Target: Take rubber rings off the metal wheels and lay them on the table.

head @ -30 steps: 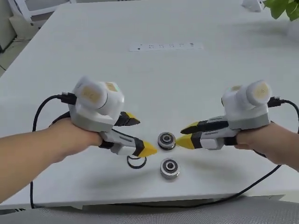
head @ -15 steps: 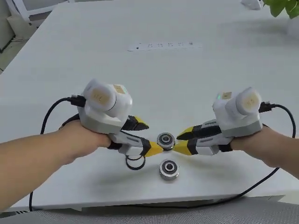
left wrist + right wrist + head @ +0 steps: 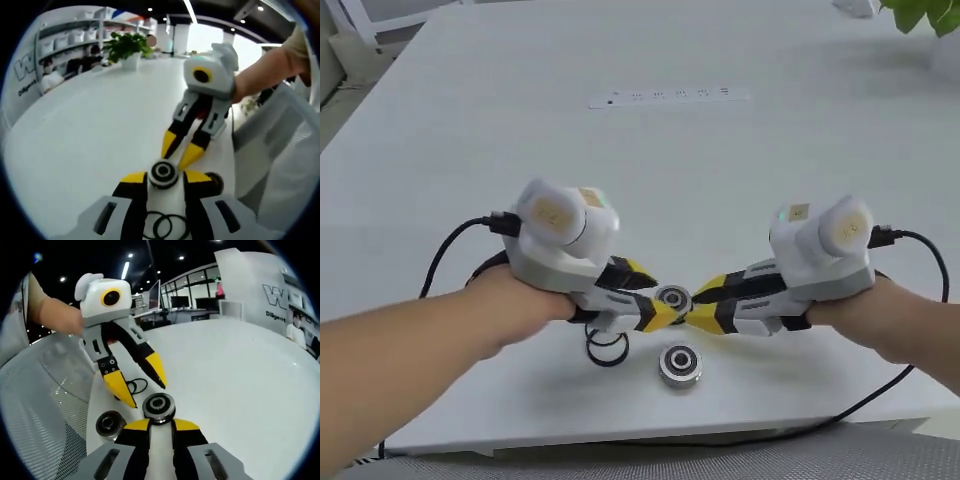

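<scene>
At wheel (image 3: 672, 298), left hand-held gripper (image 3: 658, 292) and right hand-held gripper (image 3: 698, 301) gape empty (rings (image 3: 162, 225) beneath).

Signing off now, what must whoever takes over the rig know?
Left gripper: open, jaws either side of the far wheel.
Right gripper: open, tips at that wheel from the opposite side.
Near wheel lies free on the table.
Done: two rings lie on the table by the left gripper.
Left: check both wheels for rings; I cannot tell if any remain.
</scene>
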Available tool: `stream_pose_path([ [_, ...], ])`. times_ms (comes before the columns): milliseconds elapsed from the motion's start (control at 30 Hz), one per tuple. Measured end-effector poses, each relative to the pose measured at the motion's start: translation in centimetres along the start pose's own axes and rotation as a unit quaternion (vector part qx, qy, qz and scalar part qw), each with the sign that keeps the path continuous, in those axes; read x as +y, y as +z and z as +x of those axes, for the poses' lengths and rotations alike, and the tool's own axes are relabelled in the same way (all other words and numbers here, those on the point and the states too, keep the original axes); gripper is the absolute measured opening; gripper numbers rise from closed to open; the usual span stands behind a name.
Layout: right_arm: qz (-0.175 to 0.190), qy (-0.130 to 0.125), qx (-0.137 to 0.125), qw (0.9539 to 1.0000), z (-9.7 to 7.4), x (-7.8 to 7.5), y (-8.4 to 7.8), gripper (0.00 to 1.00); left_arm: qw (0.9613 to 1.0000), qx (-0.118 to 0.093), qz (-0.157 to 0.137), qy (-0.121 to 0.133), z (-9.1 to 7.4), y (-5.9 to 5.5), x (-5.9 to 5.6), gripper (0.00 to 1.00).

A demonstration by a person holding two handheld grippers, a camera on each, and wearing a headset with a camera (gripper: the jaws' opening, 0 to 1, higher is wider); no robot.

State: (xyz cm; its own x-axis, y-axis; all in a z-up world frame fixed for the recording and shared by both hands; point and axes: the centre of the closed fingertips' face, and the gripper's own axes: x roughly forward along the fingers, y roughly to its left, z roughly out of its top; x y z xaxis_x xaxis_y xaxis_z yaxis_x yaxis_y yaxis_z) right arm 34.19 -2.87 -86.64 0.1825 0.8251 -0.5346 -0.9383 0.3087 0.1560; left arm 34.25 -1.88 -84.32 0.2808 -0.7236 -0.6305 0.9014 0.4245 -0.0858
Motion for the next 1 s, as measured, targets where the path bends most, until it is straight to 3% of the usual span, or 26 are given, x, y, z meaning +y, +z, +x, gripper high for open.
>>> stream_pose_path([
  [167, -0.005, -0.001, -0.003, 1.0, 0.04, -0.03, -0.06, 0.12, 1.0, 0.006, 0.004, -0.005, 0.62, -0.25, -0.14, 0.23],
  [467, -0.016, -0.003, -0.008, 0.9998, 0.13, -0.1, -0.02, 0.11, 0.9996, 0.006, 0.023, 0.014, 0.8, -0.19, 0.43, 0.14],
  [833, -0.011, -0.015, -0.011, 0.9998, 0.15, -0.03, -0.03, 0.1, 0.9985, 0.009, 0.047, 0.025, 0.83, -0.08, 0.46, 0.13],
  [1000, -0.003, -0.018, -0.008, 0.9998, -0.05, 0.15, -0.11, 0.01, 0.9984, 0.01, 0.045, 0.032, 0.84, -0.12, 0.46, 0.13],
])
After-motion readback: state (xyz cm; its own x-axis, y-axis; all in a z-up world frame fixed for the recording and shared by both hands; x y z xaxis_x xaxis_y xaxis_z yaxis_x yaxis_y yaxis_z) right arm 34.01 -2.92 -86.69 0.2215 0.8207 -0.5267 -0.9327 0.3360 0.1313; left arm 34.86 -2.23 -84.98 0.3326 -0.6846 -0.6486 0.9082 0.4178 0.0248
